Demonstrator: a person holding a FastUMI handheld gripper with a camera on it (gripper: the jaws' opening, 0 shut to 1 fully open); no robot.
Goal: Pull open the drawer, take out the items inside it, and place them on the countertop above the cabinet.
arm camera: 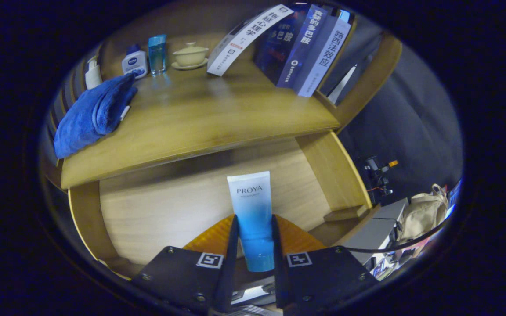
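I'm seeing the countertop [218, 118] lying bare through its middle and front beyond the tube [253, 210] my gripper [254, 239] is clamping, while a blue towel [92, 115] is crowding one end, leaning books [297, 44] the other, and bottles [147, 59] and a lidded cup [190, 55] are lining the back.

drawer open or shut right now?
Open. The drawer is pulled out under the countertop, its pale floor exposed. The gripper is shut on the blue tube, both fingers pressing its sides.

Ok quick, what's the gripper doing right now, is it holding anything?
Gripper: shut on the blue-and-white tube, one finger pressing each side, held over the open drawer.
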